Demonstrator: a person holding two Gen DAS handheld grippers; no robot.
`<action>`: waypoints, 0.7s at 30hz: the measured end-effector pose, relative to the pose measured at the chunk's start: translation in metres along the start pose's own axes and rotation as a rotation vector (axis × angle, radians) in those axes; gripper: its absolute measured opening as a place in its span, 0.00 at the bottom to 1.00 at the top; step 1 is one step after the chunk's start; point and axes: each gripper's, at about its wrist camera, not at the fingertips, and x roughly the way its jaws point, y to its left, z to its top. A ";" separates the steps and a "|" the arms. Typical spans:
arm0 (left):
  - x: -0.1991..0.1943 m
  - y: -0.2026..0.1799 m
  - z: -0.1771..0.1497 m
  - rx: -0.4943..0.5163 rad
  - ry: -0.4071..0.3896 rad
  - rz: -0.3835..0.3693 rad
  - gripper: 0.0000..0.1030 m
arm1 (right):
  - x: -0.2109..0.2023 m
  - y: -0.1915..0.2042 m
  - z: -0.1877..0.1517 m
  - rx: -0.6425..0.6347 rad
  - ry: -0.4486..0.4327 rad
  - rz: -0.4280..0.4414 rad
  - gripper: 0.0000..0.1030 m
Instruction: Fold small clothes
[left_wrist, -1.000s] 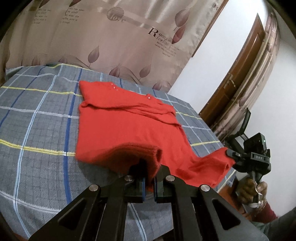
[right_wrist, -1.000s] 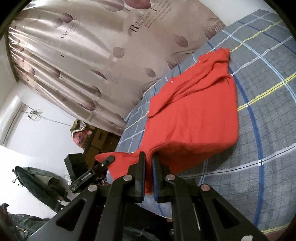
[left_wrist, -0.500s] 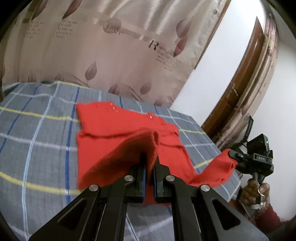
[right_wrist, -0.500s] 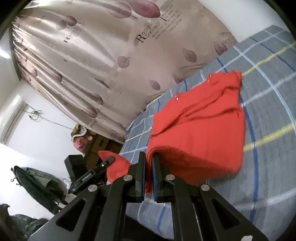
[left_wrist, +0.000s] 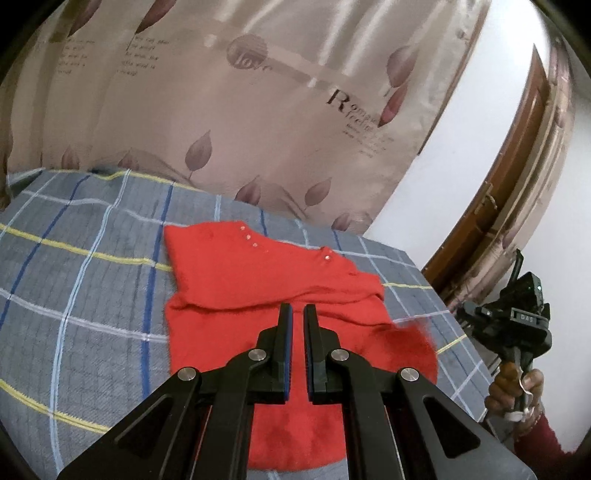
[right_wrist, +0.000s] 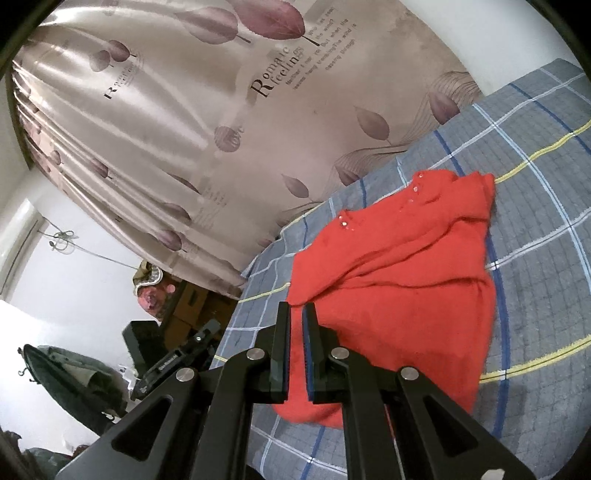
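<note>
We are holding the left tongs (left_wrist: 297, 314) above the red knitted sweater (left_wrist: 266, 295), their jaws a narrow gap apart and gripping nothing. The sweater is lying folded on the bed's grey plaid cover (left_wrist: 74, 280), its collar buttons facing the beige leaf-print curtain (left_wrist: 258, 110). We are keeping the right tongs (right_wrist: 296, 313) slightly parted and empty too, hovering over the sweater (right_wrist: 399, 280) near the bed's edge. Our right hand (left_wrist: 517, 387) is gripping its handle beside the bed.
</note>
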 end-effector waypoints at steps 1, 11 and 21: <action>0.001 0.005 0.000 -0.010 0.029 -0.007 0.06 | 0.000 0.002 -0.001 -0.007 0.003 0.000 0.07; 0.058 0.047 -0.027 0.083 0.411 -0.096 0.15 | -0.004 -0.003 -0.032 -0.077 0.065 -0.101 0.10; 0.093 0.055 -0.029 0.102 0.428 -0.142 0.26 | 0.043 -0.032 -0.036 -0.285 0.249 -0.382 0.26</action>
